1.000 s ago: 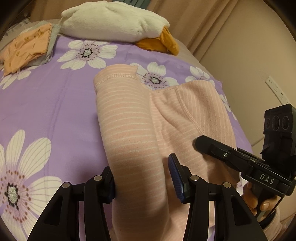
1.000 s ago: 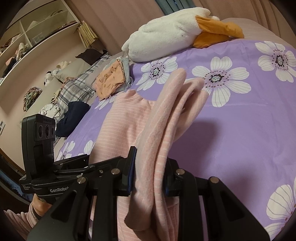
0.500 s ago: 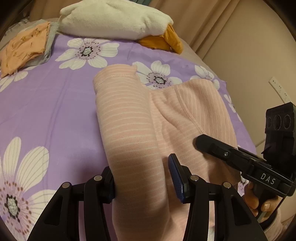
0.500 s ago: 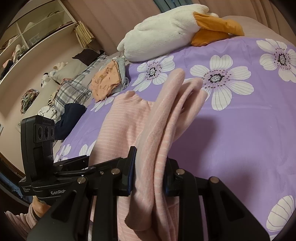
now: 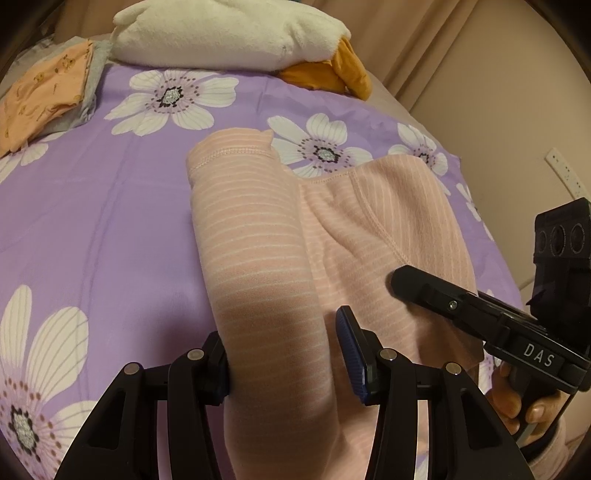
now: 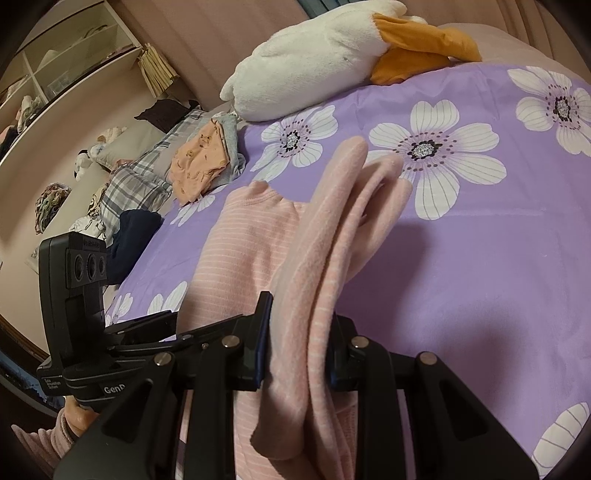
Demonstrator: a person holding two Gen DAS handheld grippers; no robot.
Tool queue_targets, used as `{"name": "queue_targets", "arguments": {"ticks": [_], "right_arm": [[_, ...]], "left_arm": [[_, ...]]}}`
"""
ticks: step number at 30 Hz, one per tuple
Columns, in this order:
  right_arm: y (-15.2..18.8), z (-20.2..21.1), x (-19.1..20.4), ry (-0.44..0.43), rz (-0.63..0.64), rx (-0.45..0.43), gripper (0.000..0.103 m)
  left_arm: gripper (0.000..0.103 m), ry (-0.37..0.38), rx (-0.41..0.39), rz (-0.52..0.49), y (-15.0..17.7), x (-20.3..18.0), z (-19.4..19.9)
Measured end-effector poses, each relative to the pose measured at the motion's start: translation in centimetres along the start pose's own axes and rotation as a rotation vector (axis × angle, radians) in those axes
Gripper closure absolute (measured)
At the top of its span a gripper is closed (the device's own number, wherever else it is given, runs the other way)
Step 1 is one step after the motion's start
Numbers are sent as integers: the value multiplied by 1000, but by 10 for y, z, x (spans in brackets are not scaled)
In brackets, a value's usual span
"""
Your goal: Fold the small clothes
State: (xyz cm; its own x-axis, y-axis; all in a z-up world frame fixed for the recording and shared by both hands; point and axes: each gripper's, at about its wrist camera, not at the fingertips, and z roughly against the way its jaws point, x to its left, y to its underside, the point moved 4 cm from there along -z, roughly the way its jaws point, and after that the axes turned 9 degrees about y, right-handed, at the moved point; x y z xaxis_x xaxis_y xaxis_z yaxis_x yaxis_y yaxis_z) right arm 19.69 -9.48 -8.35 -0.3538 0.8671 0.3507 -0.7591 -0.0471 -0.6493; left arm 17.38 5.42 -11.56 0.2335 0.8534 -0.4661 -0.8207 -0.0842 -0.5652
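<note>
Here, both grippers hold one pink striped garment (image 5: 255, 258) above a purple floral bedspread (image 5: 110, 229).

Left wrist view: the left gripper (image 5: 284, 354) has its jaws set moderately apart, with a thick fold of the garment filling most of the span between them. The left pad presses the cloth; whether the blue-edged right pad touches it cannot be told, so a firm grip is not confirmed. The fabric runs forward from the jaws and ends in a stitched hem ahead of them. To the right of this gripper, the rest of the garment spreads flat, and the right gripper (image 5: 399, 277) reaches in over it, held by a hand (image 5: 524, 402).

Right wrist view: the right gripper (image 6: 299, 343) is nearly closed, its jaws clamped on several bunched layers of the garment (image 6: 332, 240), which stand edge-on between the pads. The layers extend forward and droop past the jaws on the near side. To the left of these jaws lies the flatter striped part, and beyond it the left gripper's body.

Background: ahead of both tools, at the far end of the bed, lies a white plush toy (image 5: 229, 33) with orange parts. Far ahead and left of the left gripper sits a folded orange cloth (image 5: 44, 96) on grey fabric. Shelves (image 6: 55, 74) stand at the far left of the right gripper.
</note>
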Motion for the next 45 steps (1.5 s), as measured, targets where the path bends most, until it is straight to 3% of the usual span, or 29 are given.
{"name": "queue_targets", "arguments": {"ticks": [20, 45], "right_arm": [[3, -25, -15, 19, -46, 47, 78], [18, -37, -48, 24, -182, 91, 73]], "left_arm": [[55, -30, 53, 2, -2, 11, -22], [54, -37, 63, 15, 2, 20, -27]]}}
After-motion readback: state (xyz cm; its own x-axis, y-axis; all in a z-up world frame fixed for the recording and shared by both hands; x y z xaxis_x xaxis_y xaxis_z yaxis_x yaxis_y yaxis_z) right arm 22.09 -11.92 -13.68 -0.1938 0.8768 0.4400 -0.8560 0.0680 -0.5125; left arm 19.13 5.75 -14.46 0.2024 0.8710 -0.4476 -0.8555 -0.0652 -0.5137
